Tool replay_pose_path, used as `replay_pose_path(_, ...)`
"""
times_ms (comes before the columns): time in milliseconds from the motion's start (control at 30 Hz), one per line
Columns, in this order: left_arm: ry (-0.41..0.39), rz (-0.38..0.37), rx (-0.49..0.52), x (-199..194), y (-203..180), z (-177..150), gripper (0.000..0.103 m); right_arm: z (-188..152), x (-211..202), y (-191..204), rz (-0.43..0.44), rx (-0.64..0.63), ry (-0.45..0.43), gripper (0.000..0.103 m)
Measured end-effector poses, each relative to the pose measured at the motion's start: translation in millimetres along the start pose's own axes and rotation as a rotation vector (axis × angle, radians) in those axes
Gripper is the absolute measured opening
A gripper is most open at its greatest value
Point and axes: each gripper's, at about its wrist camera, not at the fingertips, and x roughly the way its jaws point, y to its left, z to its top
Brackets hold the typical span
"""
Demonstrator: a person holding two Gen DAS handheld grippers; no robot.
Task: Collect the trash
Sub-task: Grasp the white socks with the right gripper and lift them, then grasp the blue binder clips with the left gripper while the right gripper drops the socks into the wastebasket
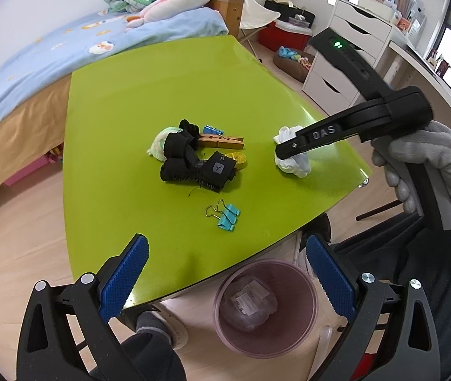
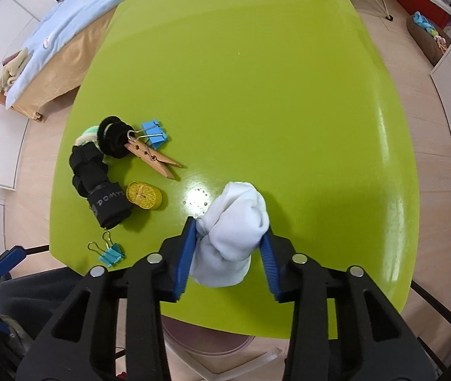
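Note:
A crumpled white tissue wad (image 2: 231, 231) lies on the green table (image 2: 257, 95) near its front edge. My right gripper (image 2: 228, 254) is closed around it, blue pads touching both sides. In the left wrist view the wad (image 1: 292, 155) sits under the right gripper (image 1: 289, 152). My left gripper (image 1: 225, 270) is open and empty, over the table's near edge above a pink trash bin (image 1: 265, 308) on the floor, which holds crumpled plastic.
A pile at the table's left holds a black fabric strap (image 2: 98, 184), a wooden clothespin (image 2: 153, 157), a yellow round lid (image 2: 144, 195), a pale tissue ball (image 1: 158, 144) and two blue binder clips (image 2: 109, 252) (image 2: 155, 133). A bed (image 1: 50, 63) and white drawers (image 1: 346, 57) stand beyond.

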Motion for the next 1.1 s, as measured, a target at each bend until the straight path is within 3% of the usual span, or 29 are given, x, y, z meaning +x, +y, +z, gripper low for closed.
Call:
replay_pose_path(533,0.093,-0.01,0.029,49.0,1.8,21.9,0.093,-34.4,-55.7,-0.9,0.096,-0.05,-0.08,0.037)
replay_pose_path(600,0.113,-0.023,0.026,56.2,3.6,22.8,0.074,-36.1,-55.7,0.3,0.1,-0.053,-0.08,0.037)
replay_pose_path(667,0.124,-0.026,0.023,61.7,4.4,23.6,0.064,-37.0,-55.4,0.7,0.101,-0.056,-0.079,0.037)
replay_pose_path(700,0.13,-0.035,0.017,64.8,5.7,23.2,0.054,-37.3,-54.7,1.4,0.102,-0.056,-0.079,0.037)
replay_pose_path(967,0.142,-0.063,-0.013,73.4,11.5,19.1,0.015,-40.6,-52.5,1.2,0.1,-0.061,-0.076,0.037)
replay_pose_path(1100,0.13,-0.081,-0.011,70.1,9.5,18.9,0.007,-42.7,-50.7,2.6,0.102,-0.067,-0.079,0.037)
